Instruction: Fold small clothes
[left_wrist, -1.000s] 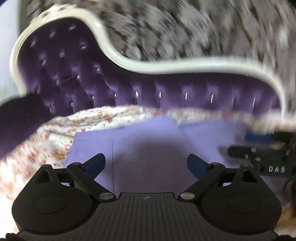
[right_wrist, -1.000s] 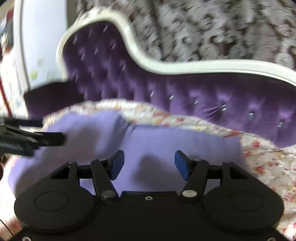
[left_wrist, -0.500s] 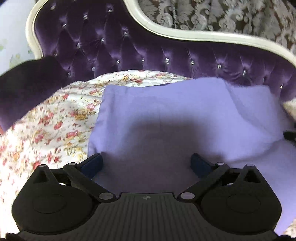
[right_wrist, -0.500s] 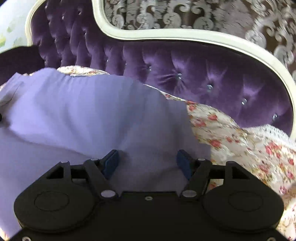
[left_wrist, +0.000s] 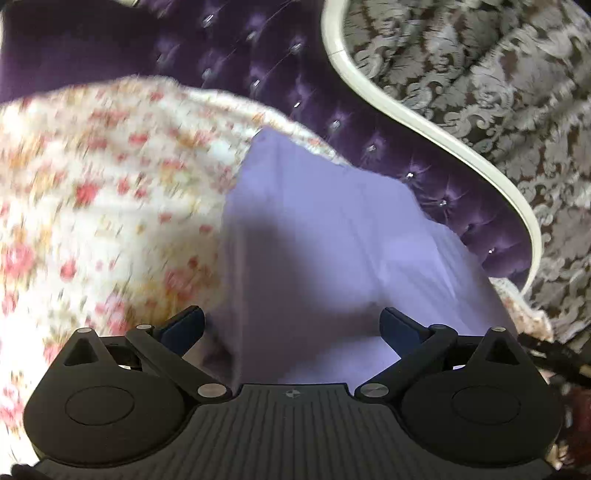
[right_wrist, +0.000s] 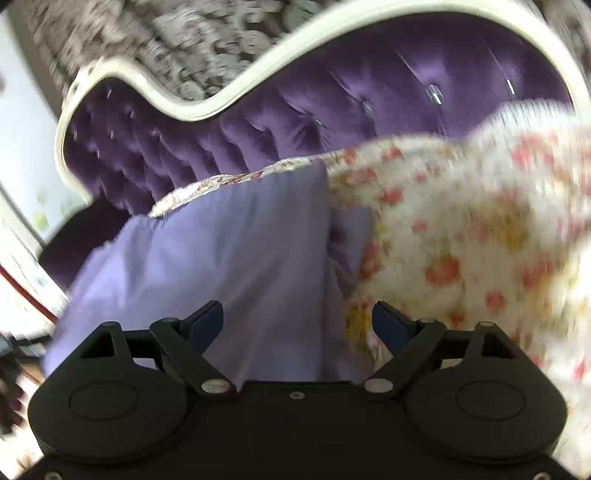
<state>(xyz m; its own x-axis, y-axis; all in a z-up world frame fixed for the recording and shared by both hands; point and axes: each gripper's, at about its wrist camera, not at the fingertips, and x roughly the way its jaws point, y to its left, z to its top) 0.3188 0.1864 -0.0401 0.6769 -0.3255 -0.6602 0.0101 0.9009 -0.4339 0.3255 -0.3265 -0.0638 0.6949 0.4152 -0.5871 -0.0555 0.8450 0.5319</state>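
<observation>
- Purple tufted headboard (left_wrist: 280, 62) w/ cream curved frame (left_wrist: 424, 122) behind; damask wallpaper (left_wrist: 498, 74) past that. Floral bedspread (left_wrist: 92, 206) covers the bed I'm working on.
- Lavender garment (left_wrist: 332, 236) lies on the bedspread, partly folded by the look of it; right cam shows one layer doubled over another, w/ a vertical edge near the spread.
- Risk: both views blurred, so my aim at the edges is rough. If I pinch now I could take only the top layer, or catch bedspread along w/ the garment, and drag the fold askew.
- Risk: soft bedding under it; pushing down could bunch the cloth rather than crease it.
- Left gripper (left_wrist: 291, 325): jaws fully spread, nothing held; garment's left edge sits between the fingers, pads not pressing it.
- Right gripper (right_wrist: 297, 319): jaws opening, wide now, nothing held; garment's right edge and a bit of bedspread (right_wrist: 461, 240) lie between, untouched as far as I can tell.
</observation>
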